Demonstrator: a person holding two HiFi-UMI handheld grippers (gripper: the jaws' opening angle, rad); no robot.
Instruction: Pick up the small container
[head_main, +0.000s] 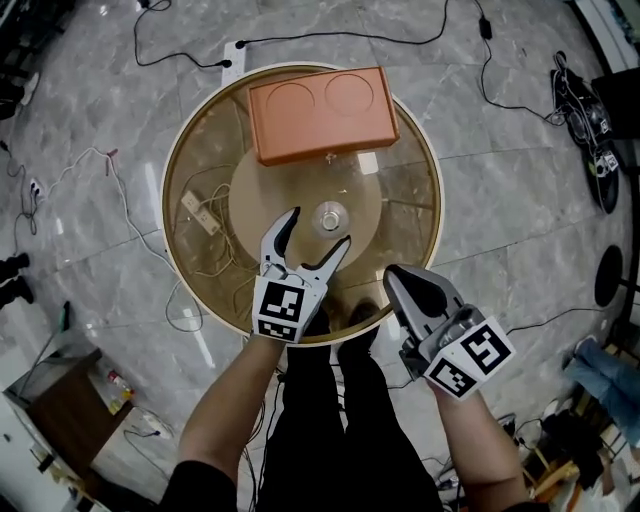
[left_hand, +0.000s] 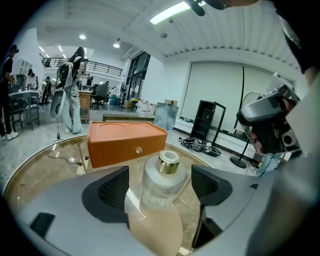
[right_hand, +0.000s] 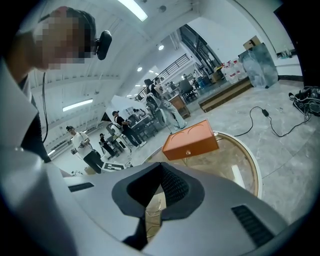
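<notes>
My left tongs (head_main: 320, 228): wide open, pads either side of the small container (left_hand: 161, 182), not touching it.
My right tongs (head_main: 394, 274): closed, at the container's 4 o'clock.
Container's spot: upright, mid tabletop (head_main: 408, 200).
Beyond: orange box (head_main: 322, 112) at 12 o'clock.

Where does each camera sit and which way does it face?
Head view: on the person's head, facing steeply down at the round table, orange box and small bottle; forearms, legs, left claw, right claw show.
Left gripper view: on the left claw, along its open jaws at the small bottle between them.
Right gripper view: on the right claw, along its shut jaws across the round table; person's head upper left.
Shared: the orange box.
</notes>
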